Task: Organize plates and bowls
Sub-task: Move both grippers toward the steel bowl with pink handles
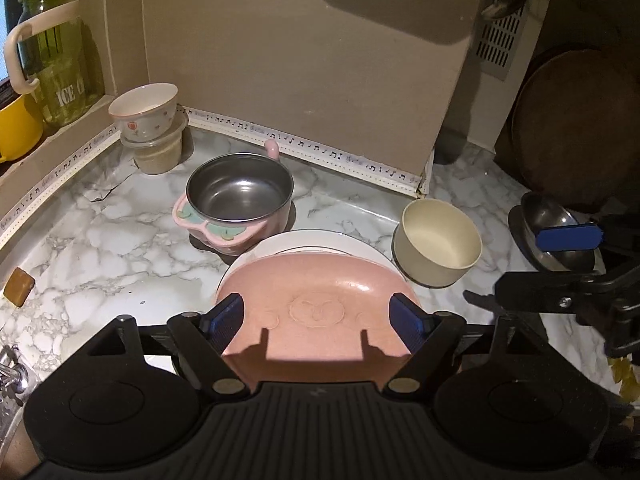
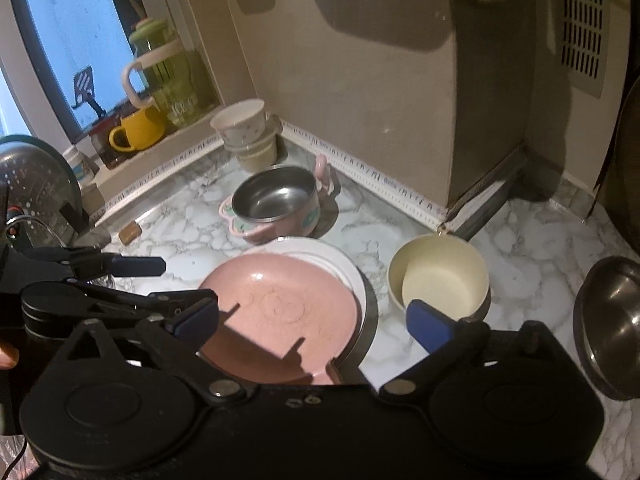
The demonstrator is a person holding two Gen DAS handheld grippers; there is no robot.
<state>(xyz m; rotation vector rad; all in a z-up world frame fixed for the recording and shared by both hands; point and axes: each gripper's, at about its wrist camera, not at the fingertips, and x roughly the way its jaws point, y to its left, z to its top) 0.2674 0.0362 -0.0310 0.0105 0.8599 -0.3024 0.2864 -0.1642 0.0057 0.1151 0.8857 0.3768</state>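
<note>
Marble counter [image 1: 100,240]: pink plate [image 1: 320,300] stacked on white plate [image 1: 304,240]. Left gripper [image 1: 318,318] and right gripper [image 2: 316,316] both agape, empty. Cream bowl [image 2: 440,280] at 1 o'clock, nearer right.

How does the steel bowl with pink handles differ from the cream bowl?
The steel bowl is shiny metal inside; the cream bowl is matte cream. The steel bowl has pink handles and a pink outer shell; the cream bowl has none. The steel bowl sits behind the pink plate, the cream bowl to its right. Both stand upright and empty.
</note>
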